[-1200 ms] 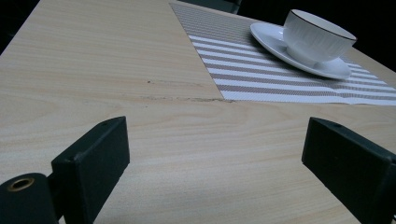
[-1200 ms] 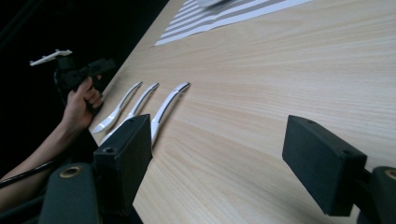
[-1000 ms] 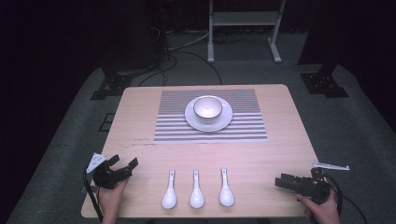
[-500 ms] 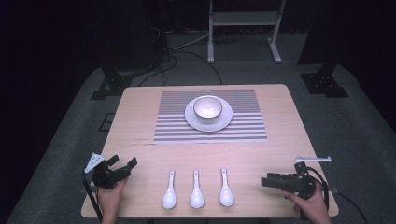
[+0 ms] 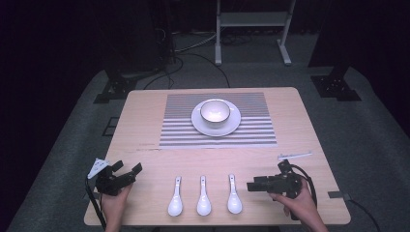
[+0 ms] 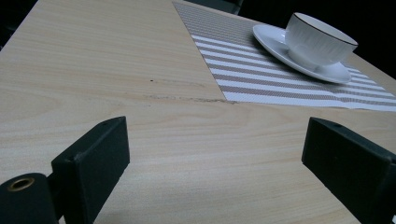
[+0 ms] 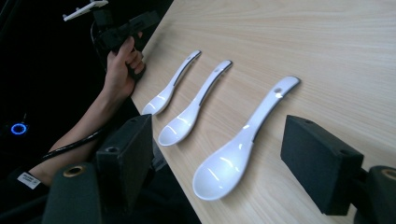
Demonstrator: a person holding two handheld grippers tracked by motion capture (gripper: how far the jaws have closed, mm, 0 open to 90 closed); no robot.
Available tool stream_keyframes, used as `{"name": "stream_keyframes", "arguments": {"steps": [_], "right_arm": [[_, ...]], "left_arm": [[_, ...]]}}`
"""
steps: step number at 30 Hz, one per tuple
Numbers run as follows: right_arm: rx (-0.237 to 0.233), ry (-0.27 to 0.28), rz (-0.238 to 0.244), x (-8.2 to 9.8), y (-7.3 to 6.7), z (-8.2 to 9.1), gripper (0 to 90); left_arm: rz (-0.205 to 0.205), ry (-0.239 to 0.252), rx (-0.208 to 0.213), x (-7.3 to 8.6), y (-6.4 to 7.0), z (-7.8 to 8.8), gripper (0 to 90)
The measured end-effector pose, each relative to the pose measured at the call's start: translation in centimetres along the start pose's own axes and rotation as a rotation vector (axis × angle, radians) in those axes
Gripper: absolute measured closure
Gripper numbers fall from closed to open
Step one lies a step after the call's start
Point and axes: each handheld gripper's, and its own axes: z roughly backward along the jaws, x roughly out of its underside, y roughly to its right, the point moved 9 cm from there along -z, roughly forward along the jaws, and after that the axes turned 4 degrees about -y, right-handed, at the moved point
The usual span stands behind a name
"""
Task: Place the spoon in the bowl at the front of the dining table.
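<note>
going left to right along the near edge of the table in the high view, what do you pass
left gripper → left spoon → middle spoon → right spoon → right gripper

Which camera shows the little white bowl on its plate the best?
The left gripper view: the bowl sits close, side-on, its dark rim clear. The high view shows the bowl small, from above.
</note>
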Motion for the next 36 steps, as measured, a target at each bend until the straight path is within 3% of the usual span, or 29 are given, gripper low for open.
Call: {"name": "stream_keyframes", "arguments": {"steps": [6, 19, 36], "right_arm": [[-0.026, -0.032, 0.006, -1.0, -1.0, -1.8, 24.3], [-0.019, -0.118, 0.021, -2.4, -2.4, -6.2, 27.7], [0.01, -0.182, 0.024, -3.2, -2.6, -10.5, 30.8]], "left_arm": [[0.006, 0.001, 0.0, 0.0, 0.0, 0.0, 6.2], [0.01, -0.009, -0.009, 0.0, -0.2, -0.1, 6.3], [0.022, -0.007, 0.0, 0.0, -0.2, -0.1, 6.3]]}}
